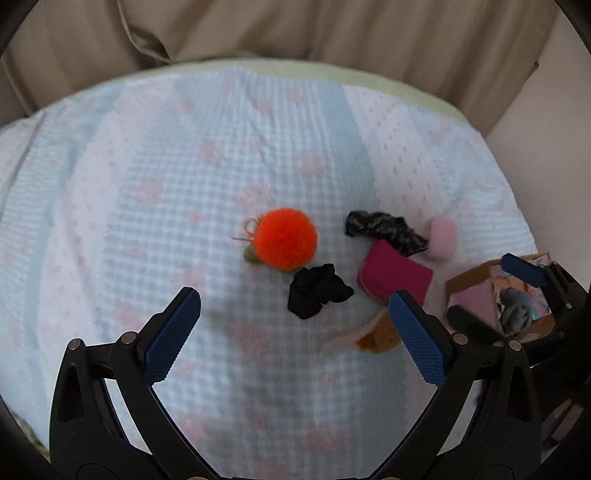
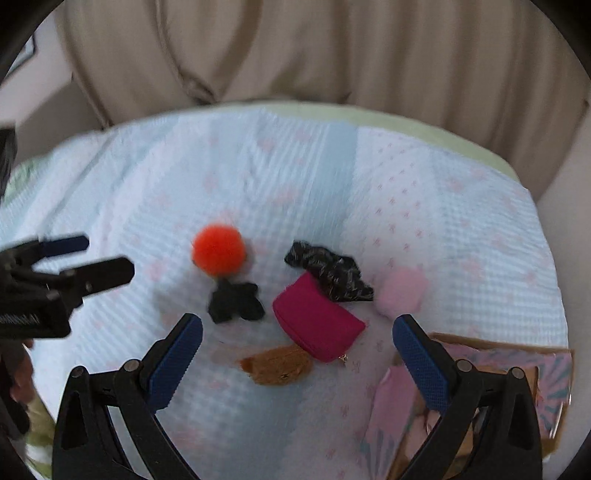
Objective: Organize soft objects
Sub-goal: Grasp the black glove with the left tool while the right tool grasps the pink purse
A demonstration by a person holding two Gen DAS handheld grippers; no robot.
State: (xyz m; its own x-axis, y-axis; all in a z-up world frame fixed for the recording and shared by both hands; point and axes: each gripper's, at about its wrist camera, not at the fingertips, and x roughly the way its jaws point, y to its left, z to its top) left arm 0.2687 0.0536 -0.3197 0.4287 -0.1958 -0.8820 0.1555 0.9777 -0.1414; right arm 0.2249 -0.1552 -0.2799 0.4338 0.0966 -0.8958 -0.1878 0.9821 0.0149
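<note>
Soft things lie on a light blue quilted bedspread (image 1: 184, 177): an orange pompom (image 1: 285, 238) (image 2: 218, 250), a black scrunchie (image 1: 317, 291) (image 2: 236, 302), a magenta pouch (image 1: 393, 277) (image 2: 317, 321), a black patterned scrunchie (image 1: 386, 230) (image 2: 330, 271), a pink puff (image 1: 441, 236) (image 2: 402, 291) and a brown plush piece (image 1: 380, 334) (image 2: 279, 365). My left gripper (image 1: 295, 328) is open and empty, just short of the black scrunchie. My right gripper (image 2: 299, 350) is open and empty over the pouch and plush piece. A grey-blue soft item (image 1: 515, 310) lies in the cardboard box (image 1: 469, 280).
The cardboard box (image 2: 550, 373) with a pink patterned lining stands at the right edge of the bed. Beige curtains (image 1: 295, 29) hang behind the bed. The left gripper (image 2: 85, 258) shows at the left of the right wrist view, the right gripper (image 1: 491, 291) over the box.
</note>
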